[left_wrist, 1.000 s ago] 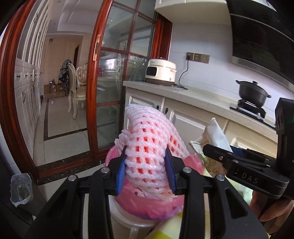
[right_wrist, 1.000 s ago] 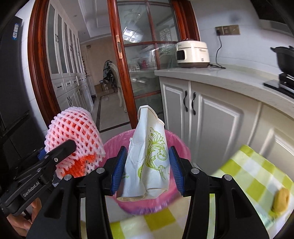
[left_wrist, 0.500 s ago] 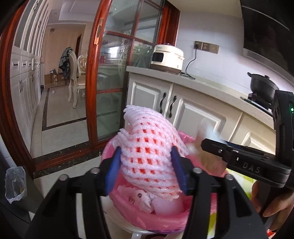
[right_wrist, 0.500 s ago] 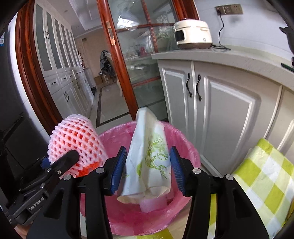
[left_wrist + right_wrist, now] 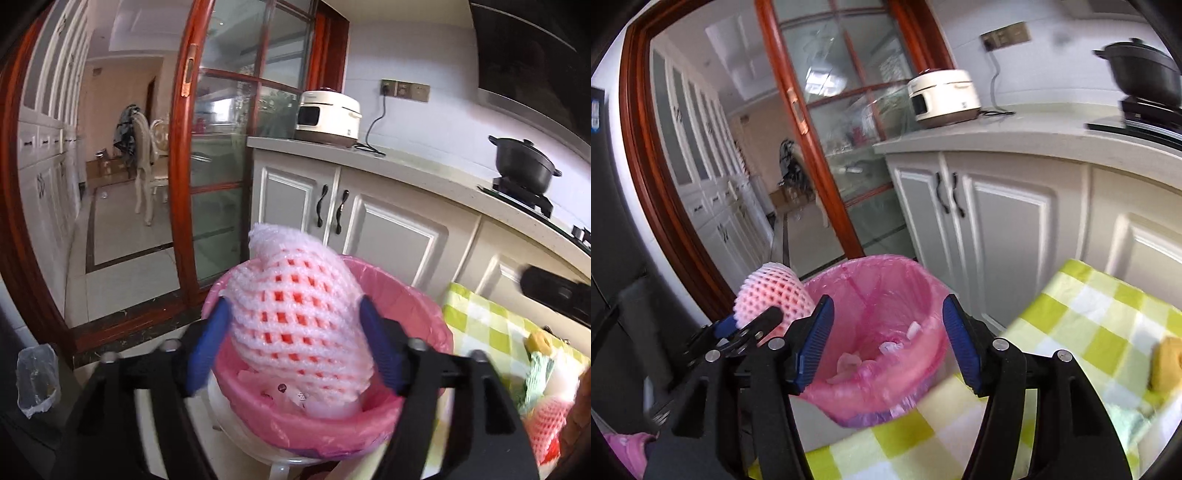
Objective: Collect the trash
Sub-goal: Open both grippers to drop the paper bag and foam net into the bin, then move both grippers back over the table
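A pink-lined trash bin [image 5: 406,295] [image 5: 923,291] stands by the table's edge with scraps inside. My left gripper [image 5: 295,343] has opened wide around a pink foam fruit net [image 5: 295,314], which sits between the spread fingers right over the bin; the net also shows at the bin's left rim in the right wrist view [image 5: 772,295]. My right gripper [image 5: 886,339] is open and empty above the bin. The paper bag it held is out of sight.
A green-checked tablecloth [image 5: 1089,325] [image 5: 491,325] carries a yellow object [image 5: 1165,363], another pink foam net [image 5: 546,432] and a green net [image 5: 535,373]. White cabinets [image 5: 997,229], a rice cooker [image 5: 328,118], a black pot [image 5: 524,162] and a glass door [image 5: 221,177] lie behind.
My right gripper opened and the green-printed paper bag left it; it has pulled back to the right. My left gripper's fingers spread apart around the foam net over the bin.
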`<state>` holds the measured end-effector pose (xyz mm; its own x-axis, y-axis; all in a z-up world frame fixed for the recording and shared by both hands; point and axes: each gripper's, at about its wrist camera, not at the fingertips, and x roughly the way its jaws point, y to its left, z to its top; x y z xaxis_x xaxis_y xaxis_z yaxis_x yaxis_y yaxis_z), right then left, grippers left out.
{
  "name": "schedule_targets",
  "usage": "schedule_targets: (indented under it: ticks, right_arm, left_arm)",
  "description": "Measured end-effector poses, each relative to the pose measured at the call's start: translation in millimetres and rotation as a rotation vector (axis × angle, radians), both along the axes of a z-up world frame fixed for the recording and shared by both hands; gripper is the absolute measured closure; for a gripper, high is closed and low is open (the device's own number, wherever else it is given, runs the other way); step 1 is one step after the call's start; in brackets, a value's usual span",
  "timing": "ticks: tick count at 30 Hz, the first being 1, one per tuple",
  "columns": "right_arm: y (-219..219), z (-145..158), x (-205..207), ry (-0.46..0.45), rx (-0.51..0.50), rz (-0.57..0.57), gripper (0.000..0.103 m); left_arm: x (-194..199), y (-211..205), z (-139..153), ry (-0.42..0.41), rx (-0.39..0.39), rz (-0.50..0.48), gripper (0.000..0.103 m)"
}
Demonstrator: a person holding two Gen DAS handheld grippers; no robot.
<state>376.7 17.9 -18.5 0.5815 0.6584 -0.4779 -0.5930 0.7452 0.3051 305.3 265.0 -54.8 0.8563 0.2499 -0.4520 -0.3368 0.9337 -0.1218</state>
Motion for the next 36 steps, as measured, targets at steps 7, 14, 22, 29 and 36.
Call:
schedule_targets:
  ticks: [7, 14, 22, 29, 36]
  right_arm:
    - [-50.0, 7.2, -22.5, -0.029, -0.007, -0.064, 0.044]
    - [-114.2, 4.2, -57.2, -0.054, -0.012, -0.161, 0.044]
    - [-209.4, -34.7, -84.1, 0.010, -0.065, -0.352, 0.038]
    - [-288.9, -69.8, -101.0, 0.083, -0.119, -0.539, 0.037]
    - [-336.9, -89.7, -105.1, 0.138, -0.140, -0.676, 0.033]
  left_arm:
    - [-7.1, -22.6, 0.6, -0.009, 0.052, 0.003, 0.009]
    - [-31.1, -78.0, 10.5, -0.038, 0.103, -0.086, 0.005]
    - [-45.1, -192.4, -0.8, -0.018, 0.074, -0.266, 0.005]
    - [-48.8, -270.8, -27.6, 0.035, 0.053, -0.401, 0.005]
    - [-40.8, -307.1, -53.8, 0.106, 0.053, -0.478, 0.005]
